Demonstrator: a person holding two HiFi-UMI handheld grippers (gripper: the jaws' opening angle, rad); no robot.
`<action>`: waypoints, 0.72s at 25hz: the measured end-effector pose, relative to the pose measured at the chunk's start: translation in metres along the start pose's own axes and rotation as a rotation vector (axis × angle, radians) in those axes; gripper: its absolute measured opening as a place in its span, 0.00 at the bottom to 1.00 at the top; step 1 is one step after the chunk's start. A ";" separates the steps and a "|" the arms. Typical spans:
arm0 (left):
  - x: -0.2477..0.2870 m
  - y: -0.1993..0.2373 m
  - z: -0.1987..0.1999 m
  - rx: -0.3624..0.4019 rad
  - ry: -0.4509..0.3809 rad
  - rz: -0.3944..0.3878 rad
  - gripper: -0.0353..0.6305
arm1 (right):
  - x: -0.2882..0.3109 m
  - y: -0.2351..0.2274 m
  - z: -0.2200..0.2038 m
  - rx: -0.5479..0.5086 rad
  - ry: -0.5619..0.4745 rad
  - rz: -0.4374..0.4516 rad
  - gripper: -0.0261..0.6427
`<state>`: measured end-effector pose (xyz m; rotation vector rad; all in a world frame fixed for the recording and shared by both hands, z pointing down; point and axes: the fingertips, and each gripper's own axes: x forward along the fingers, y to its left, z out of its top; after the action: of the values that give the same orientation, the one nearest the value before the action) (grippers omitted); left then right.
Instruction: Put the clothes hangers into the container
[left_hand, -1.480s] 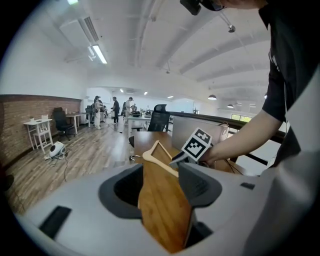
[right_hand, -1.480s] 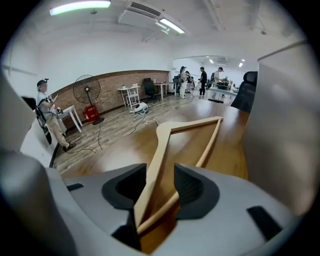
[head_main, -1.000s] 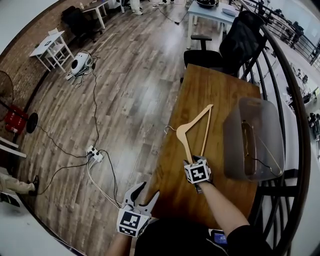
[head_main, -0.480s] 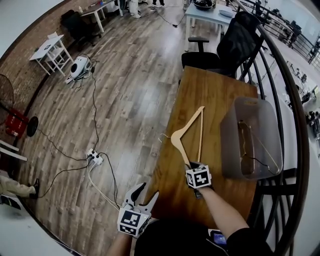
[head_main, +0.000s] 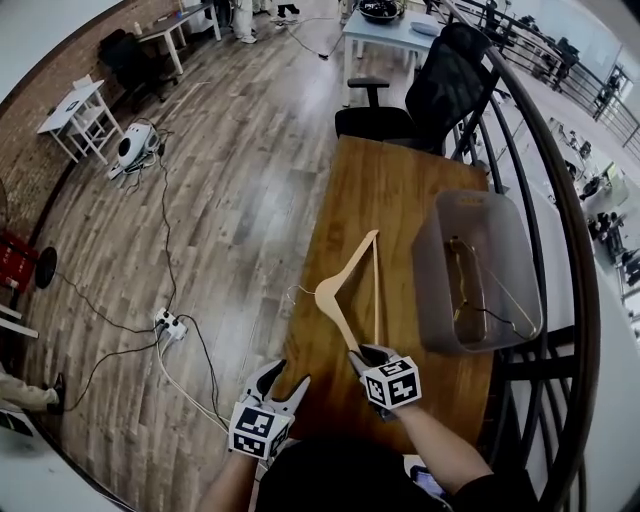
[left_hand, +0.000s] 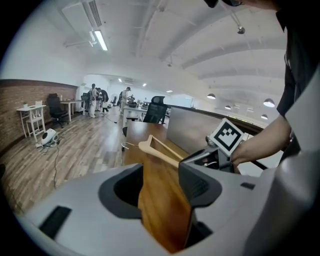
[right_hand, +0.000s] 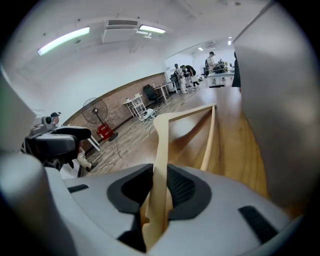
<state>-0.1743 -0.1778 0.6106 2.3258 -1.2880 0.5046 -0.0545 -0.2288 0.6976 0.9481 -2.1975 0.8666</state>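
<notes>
A pale wooden clothes hanger with a wire hook is lifted off the wooden table. My right gripper is shut on the hanger's near arm; in the right gripper view the arm runs up between the dark pads. The grey translucent container stands at the table's right side with another hanger inside. My left gripper hangs open and empty off the table's near left corner. In the left gripper view its jaws frame the table, the held hanger and the right gripper.
A black office chair stands at the table's far end. A black railing runs along the right. A power strip and cables lie on the wooden floor at the left. People stand far off in the room.
My right gripper has drawn the hanger back toward me and to the left, and its far end is lower in the view. The left gripper has barely moved.
</notes>
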 end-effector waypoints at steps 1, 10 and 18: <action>0.005 -0.002 0.001 -0.003 0.001 -0.011 0.40 | -0.005 0.003 -0.001 0.016 -0.009 0.009 0.16; 0.056 -0.012 0.000 -0.174 0.045 -0.032 0.40 | -0.041 0.037 -0.027 0.117 -0.090 0.099 0.16; 0.097 -0.008 -0.002 -0.542 0.044 -0.040 0.45 | -0.053 0.048 -0.044 0.127 -0.119 0.109 0.16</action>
<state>-0.1191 -0.2405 0.6599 1.8715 -1.1763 0.1614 -0.0508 -0.1490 0.6712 0.9688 -2.3370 1.0350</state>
